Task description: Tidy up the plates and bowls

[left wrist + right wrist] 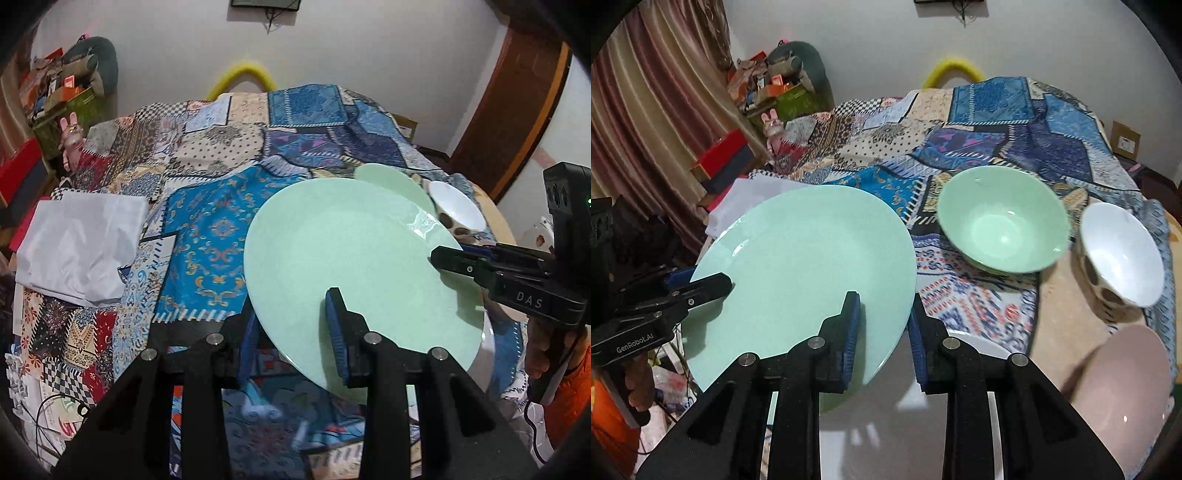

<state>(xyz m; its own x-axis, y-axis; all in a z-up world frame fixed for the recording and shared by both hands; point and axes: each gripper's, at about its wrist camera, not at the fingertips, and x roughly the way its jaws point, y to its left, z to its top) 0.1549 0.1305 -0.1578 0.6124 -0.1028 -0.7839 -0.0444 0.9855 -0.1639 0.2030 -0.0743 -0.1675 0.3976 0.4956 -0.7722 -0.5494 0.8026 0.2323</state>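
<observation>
A large mint green plate [351, 266] is held tilted above the table, and it also shows in the right wrist view [805, 266]. My left gripper [291, 332] straddles its near rim, one finger above and one below. My right gripper [882, 332] straddles the opposite rim; it shows in the left wrist view [454, 258] clamped on the plate's edge. A green bowl [1003, 218], a white bowl with dark spots [1119, 254] and a pink bowl [1123, 398] sit on the table to the right.
A patchwork cloth [207, 229] covers the table. A white folded sheet [81, 243] lies at the left. A white plate [982, 347] lies under the held plate. Boxes and clutter [768, 85] stand by the curtain at the far left.
</observation>
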